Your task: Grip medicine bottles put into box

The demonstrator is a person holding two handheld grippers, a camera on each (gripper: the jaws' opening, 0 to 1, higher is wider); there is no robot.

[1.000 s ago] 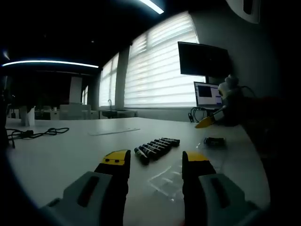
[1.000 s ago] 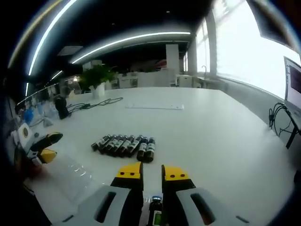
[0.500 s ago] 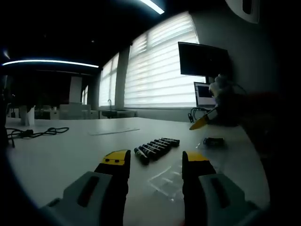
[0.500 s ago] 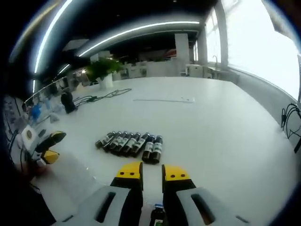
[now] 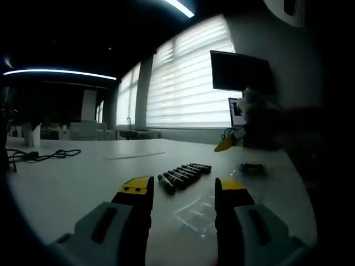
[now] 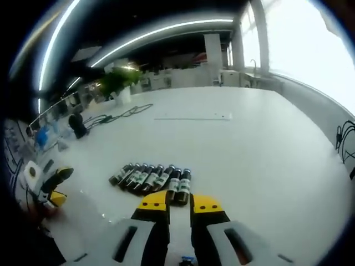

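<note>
Left gripper view: the left hand-held gripper (image 5: 183,191) has its jaws spread wide above the white table (image 5: 66,183), with a row of medicine bottles (image 5: 183,174) lying ahead and a clear box (image 5: 199,210) just beside them. Right gripper view: the right hand-held gripper (image 6: 178,203) pinches a bottle (image 6: 186,259) near that row.

The bench (image 6: 260,149) is a smooth white surface with a soft sheen, brightest toward 2 o'clock in the right gripper view. The medicine bottles (image 6: 151,178) look like dark glossy glass or plastic with paler paper-like labels. The box (image 5: 195,211) is clear, glossy plastic. The left gripper (image 5: 184,191) and right gripper (image 6: 178,203) have matt grey plastic bodies and smooth yellow plastic tips.
</note>
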